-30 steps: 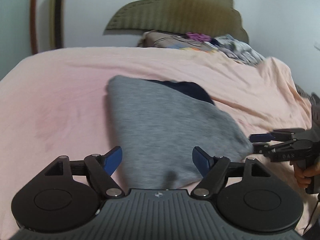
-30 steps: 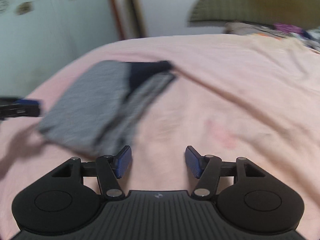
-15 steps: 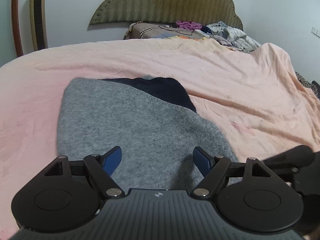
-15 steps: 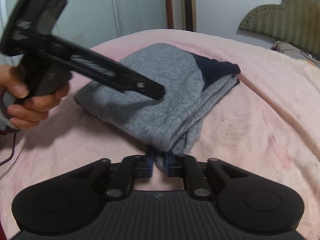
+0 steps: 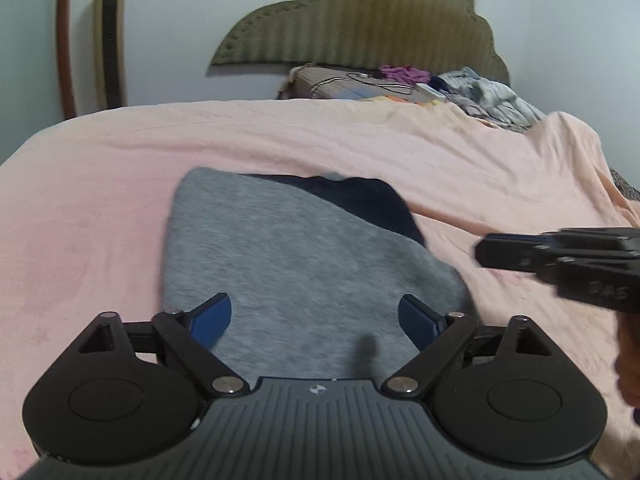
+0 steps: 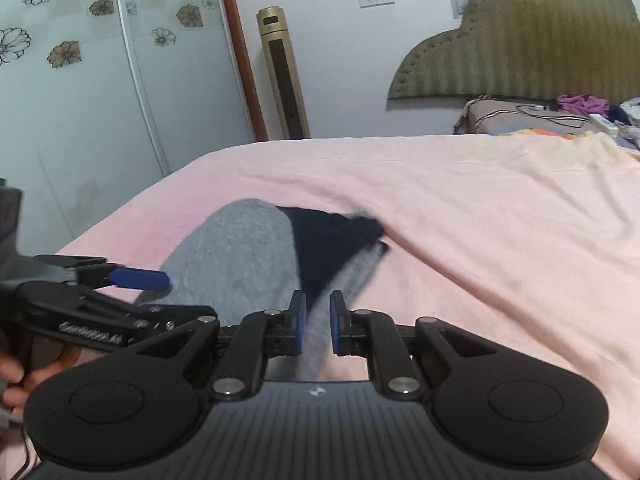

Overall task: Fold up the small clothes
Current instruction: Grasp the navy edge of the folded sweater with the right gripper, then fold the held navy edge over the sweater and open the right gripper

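Mid-fold: grey garment lying folded at bed centre, navy lining showing at 1 o'clock. Right tongs nearly closed, pinching the garment's near corner, jaws easing apart slightly. Left tongs spreading wide above the cloth, holding nothing. Next, probably carrying the corner across and smoothing flat. Pink bedsheet wrinkled; padded headboard at 12, tower fan at 11.

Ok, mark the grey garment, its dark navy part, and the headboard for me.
grey garment [image 5: 304, 264]: left wrist view, middle of the top grey layer.
dark navy part [image 6: 324, 240]: right wrist view, centre of the dark panel.
headboard [image 5: 360, 20]: left wrist view, middle of the ribbed olive padding.
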`<action>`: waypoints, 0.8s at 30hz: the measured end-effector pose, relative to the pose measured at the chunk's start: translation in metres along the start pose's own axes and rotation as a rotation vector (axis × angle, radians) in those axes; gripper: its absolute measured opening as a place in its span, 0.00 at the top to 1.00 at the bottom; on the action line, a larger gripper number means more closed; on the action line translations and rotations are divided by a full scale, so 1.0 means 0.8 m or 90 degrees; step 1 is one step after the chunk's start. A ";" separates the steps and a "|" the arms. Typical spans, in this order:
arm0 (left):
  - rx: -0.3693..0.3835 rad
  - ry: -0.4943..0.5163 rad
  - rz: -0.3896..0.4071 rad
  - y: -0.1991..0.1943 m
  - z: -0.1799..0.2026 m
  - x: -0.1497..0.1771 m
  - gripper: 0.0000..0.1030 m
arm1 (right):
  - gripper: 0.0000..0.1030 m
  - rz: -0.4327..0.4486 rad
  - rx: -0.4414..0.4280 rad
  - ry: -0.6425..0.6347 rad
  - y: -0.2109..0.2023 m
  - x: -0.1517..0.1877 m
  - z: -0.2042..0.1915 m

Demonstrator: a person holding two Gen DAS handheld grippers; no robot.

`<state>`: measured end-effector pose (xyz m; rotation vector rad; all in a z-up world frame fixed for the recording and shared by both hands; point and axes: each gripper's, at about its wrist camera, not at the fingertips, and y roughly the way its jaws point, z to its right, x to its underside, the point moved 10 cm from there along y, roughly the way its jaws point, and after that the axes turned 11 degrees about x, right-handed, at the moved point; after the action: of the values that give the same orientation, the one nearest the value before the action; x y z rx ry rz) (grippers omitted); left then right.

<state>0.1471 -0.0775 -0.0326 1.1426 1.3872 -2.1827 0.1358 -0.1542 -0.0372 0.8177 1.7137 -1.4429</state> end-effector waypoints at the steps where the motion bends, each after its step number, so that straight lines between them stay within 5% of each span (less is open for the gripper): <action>1: 0.000 -0.008 -0.008 0.002 -0.005 0.002 0.12 | 0.88 -0.006 -0.011 -0.010 0.010 0.000 -0.011; 3: 0.009 -0.013 -0.034 0.010 -0.009 0.012 0.12 | 0.88 -0.018 -0.028 -0.035 0.031 0.002 -0.030; 5: -0.001 0.001 -0.050 0.015 -0.011 0.024 0.12 | 0.87 -0.040 0.023 -0.073 0.059 0.007 -0.029; 7: -0.005 0.019 -0.049 0.013 -0.008 0.026 0.13 | 0.66 -0.064 0.078 -0.068 0.074 0.010 -0.016; 10: -0.010 0.029 -0.012 0.003 -0.013 0.001 0.11 | 0.61 -0.048 0.034 -0.007 0.061 -0.008 -0.008; 13: -0.034 0.014 0.007 0.011 -0.031 -0.031 0.09 | 0.46 -0.018 0.067 0.043 0.063 -0.035 0.012; 16: -0.062 -0.007 0.014 0.030 -0.054 -0.055 0.08 | 0.46 -0.054 0.071 0.124 0.097 -0.043 0.037; 21: -0.074 -0.027 -0.003 0.054 -0.071 -0.050 0.08 | 0.46 -0.104 -0.020 0.297 0.152 -0.045 0.058; 22: -0.084 -0.014 -0.008 0.058 -0.071 -0.044 0.07 | 0.50 -0.102 -0.035 0.305 0.156 -0.049 0.057; 24: -0.096 -0.007 -0.016 0.065 -0.071 -0.033 0.06 | 0.73 -0.107 -0.034 0.287 0.165 -0.053 0.052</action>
<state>0.2222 -0.0569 -0.0566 1.0623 1.5396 -2.0576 0.2748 -0.1736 -0.0733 1.0496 2.1914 -1.3855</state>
